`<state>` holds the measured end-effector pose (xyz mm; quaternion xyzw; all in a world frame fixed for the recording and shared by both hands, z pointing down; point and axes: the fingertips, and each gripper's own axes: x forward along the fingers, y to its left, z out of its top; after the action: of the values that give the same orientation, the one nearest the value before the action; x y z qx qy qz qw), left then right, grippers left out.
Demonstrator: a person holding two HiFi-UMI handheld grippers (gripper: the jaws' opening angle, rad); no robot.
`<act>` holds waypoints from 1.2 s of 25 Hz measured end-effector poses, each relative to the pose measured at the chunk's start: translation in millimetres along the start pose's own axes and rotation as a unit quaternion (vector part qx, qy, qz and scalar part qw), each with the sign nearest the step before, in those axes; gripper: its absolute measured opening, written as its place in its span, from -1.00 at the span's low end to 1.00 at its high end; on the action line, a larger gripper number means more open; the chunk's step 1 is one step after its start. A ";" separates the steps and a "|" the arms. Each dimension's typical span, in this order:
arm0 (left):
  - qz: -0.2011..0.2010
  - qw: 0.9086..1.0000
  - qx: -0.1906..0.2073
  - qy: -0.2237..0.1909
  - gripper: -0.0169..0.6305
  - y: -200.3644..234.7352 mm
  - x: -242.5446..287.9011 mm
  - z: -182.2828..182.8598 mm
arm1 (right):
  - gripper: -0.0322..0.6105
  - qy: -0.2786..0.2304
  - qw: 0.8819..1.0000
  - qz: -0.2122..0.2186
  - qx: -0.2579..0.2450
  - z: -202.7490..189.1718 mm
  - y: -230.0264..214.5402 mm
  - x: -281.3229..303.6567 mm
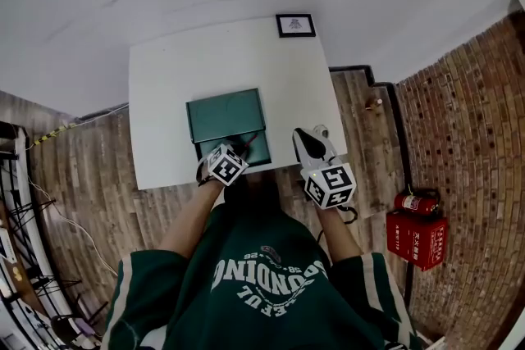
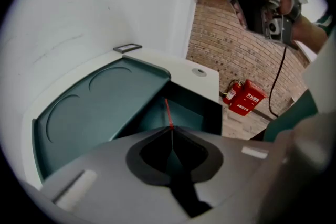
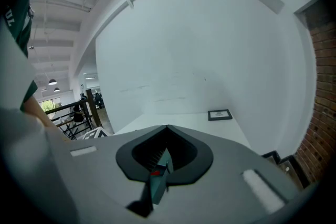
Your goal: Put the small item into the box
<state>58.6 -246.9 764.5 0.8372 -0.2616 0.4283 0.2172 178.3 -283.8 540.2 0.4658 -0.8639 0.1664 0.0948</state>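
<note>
The left tongs (image 2: 170, 128) are pressed together on a thin red stick (image 2: 167, 113), which juts from their tips over the open inside of the green box (image 2: 191, 113); the box's lid (image 2: 100, 107) lies folded back beyond it; the right tongs (image 3: 167, 127) are closed on nothing, just right of the box; the box sits on the white table (image 1: 180, 78); right of the box, on the floor, a red cabinet (image 1: 418, 240) bears white characters too small to read.

Shirt lettering (image 1: 267, 279) — upside down, not legible
</note>
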 end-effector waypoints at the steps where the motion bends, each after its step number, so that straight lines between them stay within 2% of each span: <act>1: -0.003 1.000 -0.001 0.004 -0.77 -0.6 2.2 -1.4 | -0.89 0.000 1.000 -0.002 0.001 -0.6 -0.8 -1.1; 10: -0.010 1.000 -0.006 0.021 -0.77 -0.7 7.5 -13.4 | -0.89 0.004 1.000 -0.006 0.007 -5.2 -2.5 -2.8; 20: -0.015 0.999 -0.039 -0.008 -0.77 -0.8 -12.5 -12.5 | -0.89 0.012 1.000 0.010 0.007 -8.0 5.5 8.5; 23: -0.002 0.998 -0.045 -0.032 -0.78 4.8 -29.1 -9.2 | -0.89 0.013 1.000 0.015 0.007 -6.5 11.0 15.6; 25: 0.008 0.996 -0.061 -0.063 -0.78 9.5 -46.4 -2.7 | -0.89 0.013 1.000 0.024 0.004 -4.6 18.4 21.0; 30: 0.058 0.984 -0.075 -0.149 -0.78 36.7 -96.7 18.2 | -0.89 0.013 0.999 0.045 -0.010 1.1 34.2 35.8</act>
<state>-1.2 -261.5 679.5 0.8564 -0.3707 0.2899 0.2124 130.1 -294.4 543.8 0.4234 -0.8843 0.1681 0.1028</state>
